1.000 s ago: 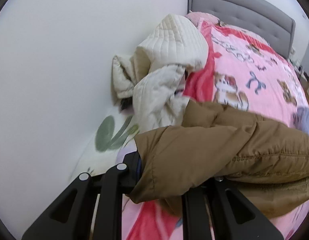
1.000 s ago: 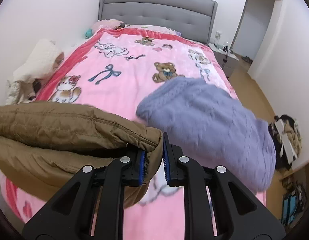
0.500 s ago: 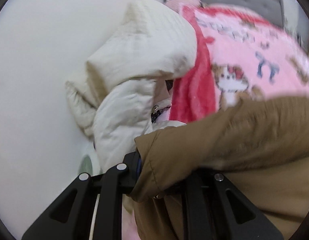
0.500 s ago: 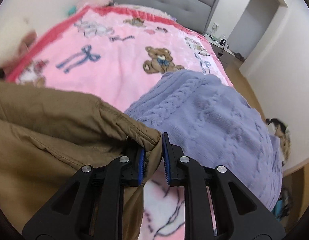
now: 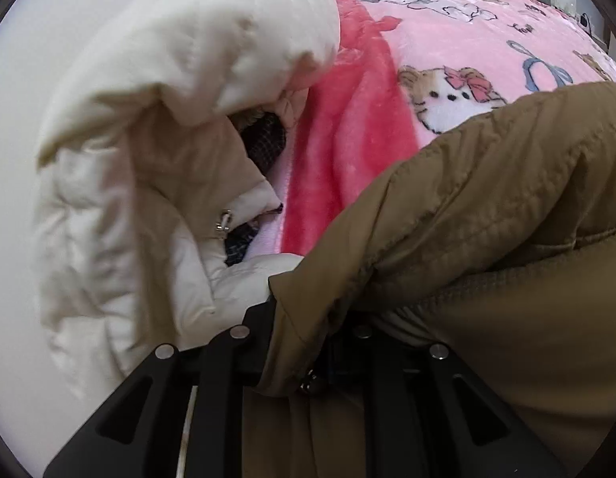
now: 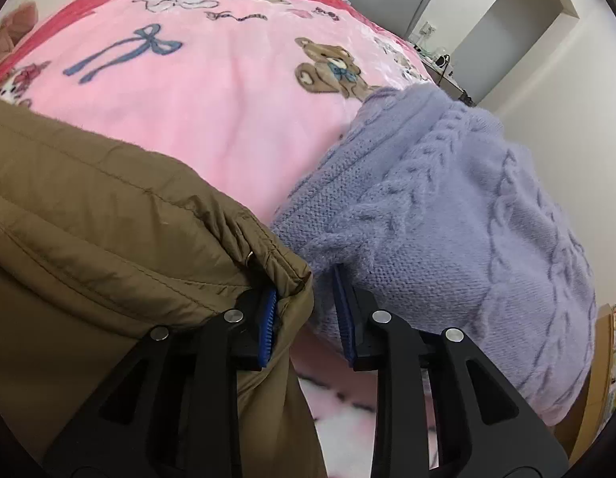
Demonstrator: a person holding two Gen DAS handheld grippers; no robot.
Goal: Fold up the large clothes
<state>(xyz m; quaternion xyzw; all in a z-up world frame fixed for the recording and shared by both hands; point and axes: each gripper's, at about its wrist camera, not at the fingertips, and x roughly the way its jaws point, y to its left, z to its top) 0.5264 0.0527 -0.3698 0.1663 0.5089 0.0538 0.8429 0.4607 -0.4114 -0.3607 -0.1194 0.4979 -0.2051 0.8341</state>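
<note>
Brown coat (image 6: pixel 108 207) sits lower now, left tongs (image 5: pixel 304 342) seemingly clamping it, right tongs (image 6: pixel 306 318) opening.

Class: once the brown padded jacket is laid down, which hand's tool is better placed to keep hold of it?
Left. The left tool is clamped on the brown padded jacket; the right tool is opening, its right pad off the fabric.

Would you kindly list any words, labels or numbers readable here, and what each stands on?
None can be read.
Script-like dark lettering on the pink blanket, near the bow print: too blurred to read.
Brown jacket, purple sweater, cream coat: no label visible.
</note>
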